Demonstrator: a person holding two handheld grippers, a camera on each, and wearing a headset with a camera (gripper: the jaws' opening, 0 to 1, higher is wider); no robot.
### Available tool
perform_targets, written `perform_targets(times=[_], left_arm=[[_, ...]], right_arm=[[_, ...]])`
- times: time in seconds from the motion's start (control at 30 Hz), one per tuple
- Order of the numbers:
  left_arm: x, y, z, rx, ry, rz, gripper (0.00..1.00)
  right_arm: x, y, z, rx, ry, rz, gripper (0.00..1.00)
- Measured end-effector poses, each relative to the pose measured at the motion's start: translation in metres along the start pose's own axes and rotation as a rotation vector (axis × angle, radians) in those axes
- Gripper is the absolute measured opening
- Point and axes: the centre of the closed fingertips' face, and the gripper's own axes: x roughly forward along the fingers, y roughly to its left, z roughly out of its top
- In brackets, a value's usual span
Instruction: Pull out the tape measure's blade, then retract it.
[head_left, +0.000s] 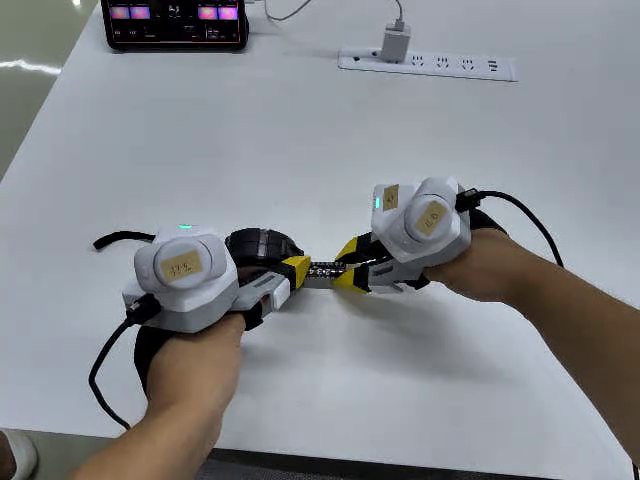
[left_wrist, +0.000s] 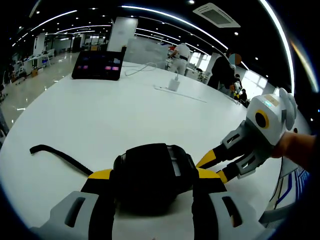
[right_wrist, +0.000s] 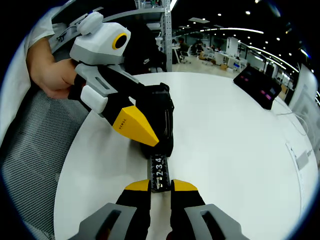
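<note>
A black tape measure (head_left: 262, 250) (left_wrist: 152, 172) (right_wrist: 161, 112) lies on the white table (head_left: 300, 130), its black wrist strap (left_wrist: 57, 154) trailing to the left. My left gripper (head_left: 283, 272) (left_wrist: 155, 177) is shut on the case, one yellow-tipped jaw on each side. A short length of black blade (head_left: 322, 270) (right_wrist: 159, 172) with white numbers sticks out of the case. My right gripper (head_left: 345, 270) (right_wrist: 160, 187) is shut on the blade's end, close to the case.
A black tablet (head_left: 175, 22) with a lit screen stands at the table's far edge. A white power strip (head_left: 430, 63) with a plugged charger lies at the back right. People stand in the room beyond the table in the left gripper view.
</note>
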Motion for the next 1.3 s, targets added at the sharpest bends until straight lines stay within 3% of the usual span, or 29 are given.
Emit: perform_targets(times=[0.53,1.3], left_arm=[[0.000,0.001,0.000,-0.004,-0.005,-0.004,0.58],[0.001,0.000,0.000,0.018,-0.029,-0.009,0.60]], right_arm=[[0.017,0.001,0.018,-0.009,-0.025,0.012,0.11],[0.021,0.002,0.018,0.008,-0.021,0.002,0.12]])
